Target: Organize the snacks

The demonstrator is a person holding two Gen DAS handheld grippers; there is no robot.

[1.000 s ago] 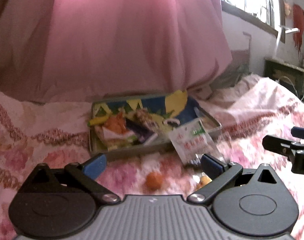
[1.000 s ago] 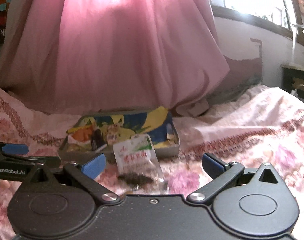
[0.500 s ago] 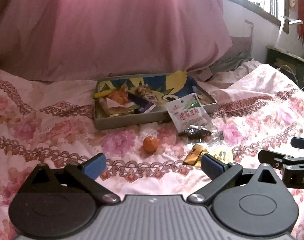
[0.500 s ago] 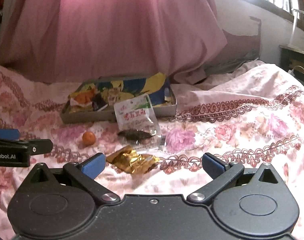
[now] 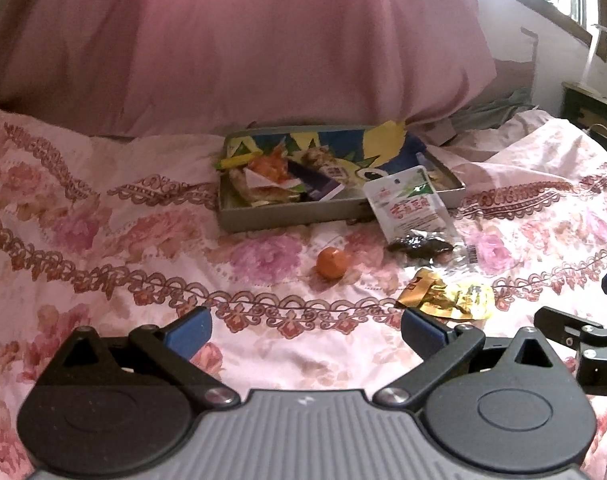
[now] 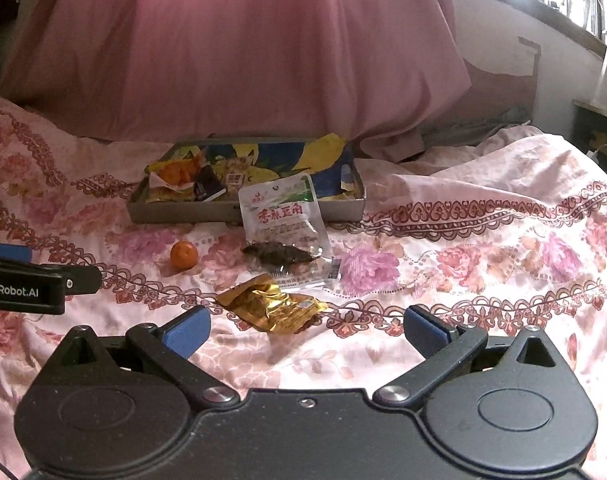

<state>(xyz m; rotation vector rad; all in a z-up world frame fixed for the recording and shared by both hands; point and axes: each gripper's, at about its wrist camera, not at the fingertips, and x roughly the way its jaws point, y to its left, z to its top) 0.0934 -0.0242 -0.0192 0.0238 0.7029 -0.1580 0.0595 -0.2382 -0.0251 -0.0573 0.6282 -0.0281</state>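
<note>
A shallow grey tray (image 5: pixel 287 216) (image 6: pixel 183 212) with several snack packets lies on the floral bedspread. A white and clear snack pouch (image 5: pixel 411 210) (image 6: pixel 281 216) leans over its front rim. A small orange (image 5: pixel 332 263) (image 6: pixel 184 255) and a gold wrapper (image 5: pixel 435 296) (image 6: pixel 275 306) lie on the bed in front of the tray. My left gripper (image 5: pixel 305 330) is open and empty, short of the orange. My right gripper (image 6: pixel 307 330) is open and empty, just short of the gold wrapper.
A pink curtain (image 5: pixel 263 40) hangs behind the tray. A dark cabinet (image 5: pixel 591 108) stands at the far right. The right gripper shows at the right edge of the left wrist view (image 5: pixel 579 336), and the left gripper at the left edge of the right wrist view (image 6: pixel 31 280).
Both grippers have drawn back from the tray. The orange and gold wrapper now lie farther ahead of the fingers. Both stay open.
</note>
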